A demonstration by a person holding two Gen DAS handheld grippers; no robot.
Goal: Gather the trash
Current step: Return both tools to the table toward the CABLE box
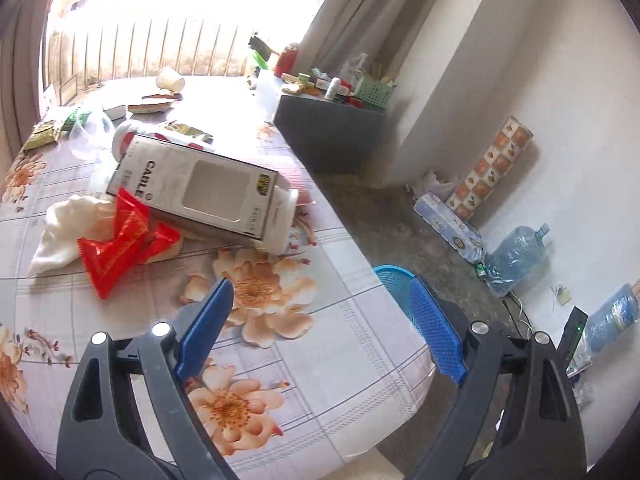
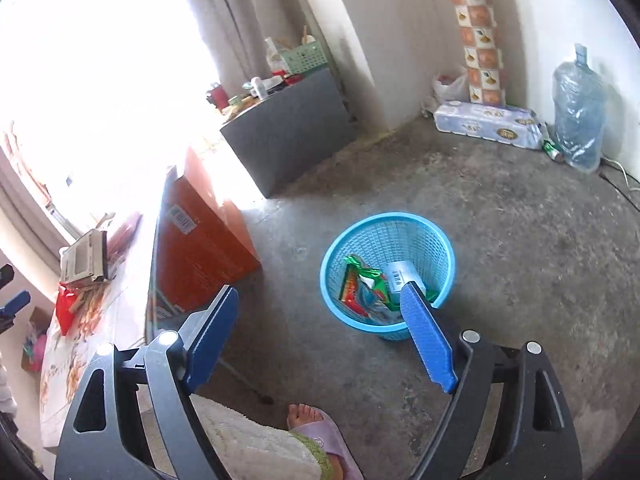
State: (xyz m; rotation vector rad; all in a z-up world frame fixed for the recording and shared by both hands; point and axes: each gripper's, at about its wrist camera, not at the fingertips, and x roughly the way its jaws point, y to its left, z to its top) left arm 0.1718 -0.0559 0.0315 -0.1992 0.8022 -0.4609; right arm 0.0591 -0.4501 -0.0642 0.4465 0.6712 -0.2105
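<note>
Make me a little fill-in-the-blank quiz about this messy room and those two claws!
1. The bin on the floor is coloured ____.
2. The box printed "CABLE" lies on the ____.
3. The crumpled wrapper beside that box is ____.
4. Both the left claw and right claw hold ____.

Missing words: blue; table; red; nothing

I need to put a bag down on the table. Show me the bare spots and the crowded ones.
Free: the tablecloth nearest the left tongs, from the red wrapper to the table's edge, holds nothing. Crowded: the middle and far side, where the cable box, white cloth, clear cup and paper cup pile up.
</note>
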